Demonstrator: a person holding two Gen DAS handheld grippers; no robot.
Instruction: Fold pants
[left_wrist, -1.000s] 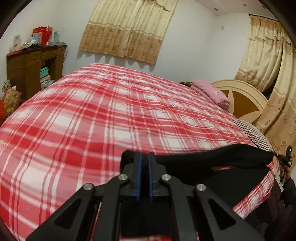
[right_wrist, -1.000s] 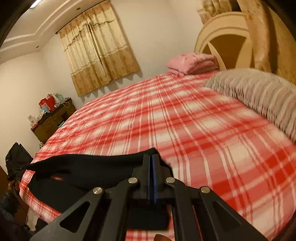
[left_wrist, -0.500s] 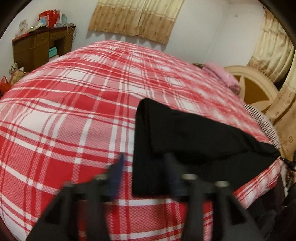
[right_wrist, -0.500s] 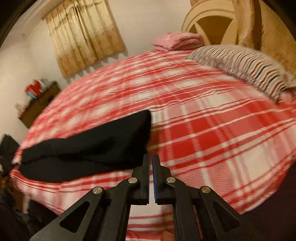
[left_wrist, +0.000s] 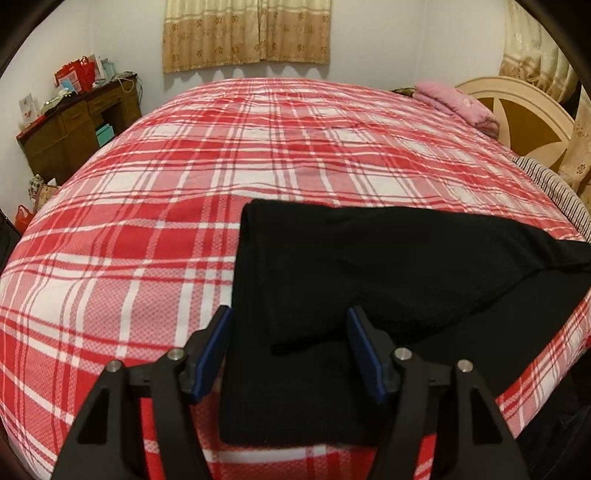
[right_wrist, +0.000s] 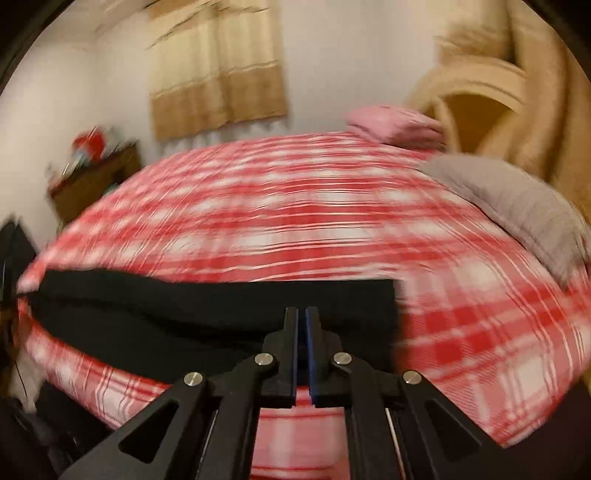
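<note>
Since a second ago, both grippers have let go of the black pants, now lying folded on the bed at its near edge. Left gripper hangs over the fold's corner at 6 o'clock, fingers released and narrowing, not pressing cloth. Right gripper is clenched, empty. Next grasp should likely pinch both layers together.
</note>
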